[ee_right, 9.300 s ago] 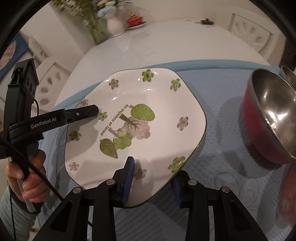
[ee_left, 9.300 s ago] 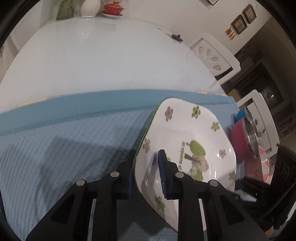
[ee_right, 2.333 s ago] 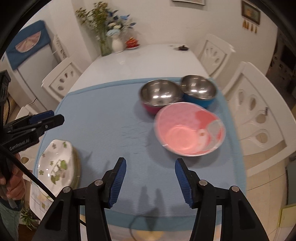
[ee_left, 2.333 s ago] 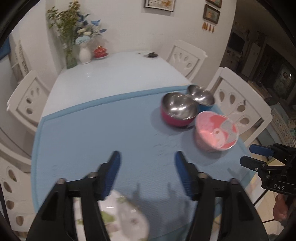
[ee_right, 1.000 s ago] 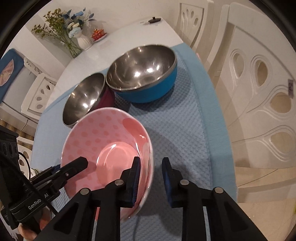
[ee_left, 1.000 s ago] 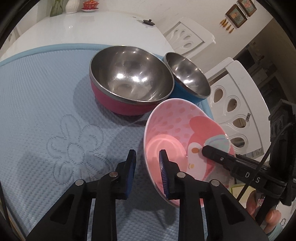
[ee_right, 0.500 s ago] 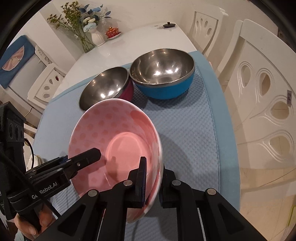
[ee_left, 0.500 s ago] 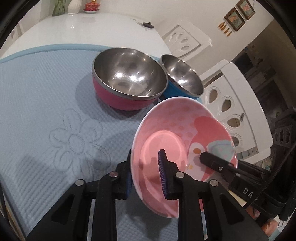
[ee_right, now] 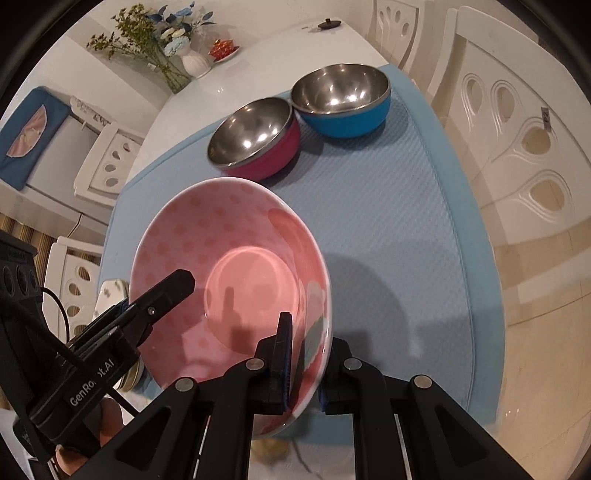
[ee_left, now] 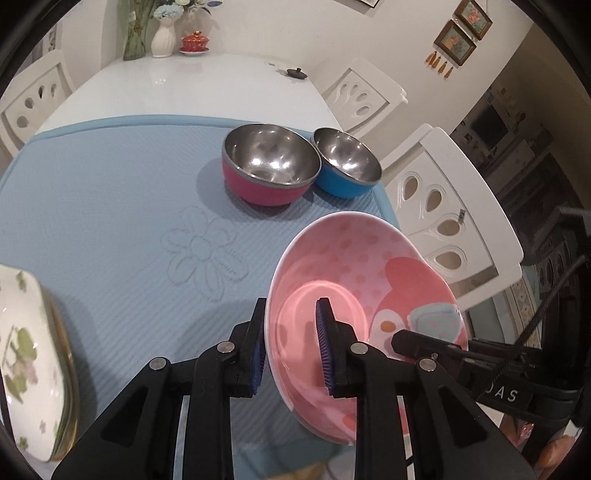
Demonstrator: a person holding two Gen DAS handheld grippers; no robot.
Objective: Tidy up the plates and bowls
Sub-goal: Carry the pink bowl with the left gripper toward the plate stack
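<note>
A pink spotted bowl [ee_left: 354,273] [ee_right: 229,236] with a cartoon figure hangs tilted in the air above the blue mat. My left gripper [ee_left: 291,347] is shut on its left rim. My right gripper [ee_right: 306,354] is shut on the opposite rim. A steel bowl with a red outside [ee_left: 269,166] [ee_right: 255,136] and a steel bowl with a blue outside [ee_left: 345,162] [ee_right: 341,96] stand side by side on the mat's far right. A stack of white floral plates [ee_left: 26,332] lies at the mat's near left corner.
The blue mat [ee_left: 110,206] covers the near half of a white table [ee_left: 192,85]. A vase of flowers [ee_left: 162,29] and a small red pot [ee_left: 194,40] stand at the far end. White chairs [ee_left: 443,206] line the sides.
Both grippers have lifted the pink bowl higher off the mat and pulled it back toward the near edge. The steel bowls have not moved.
</note>
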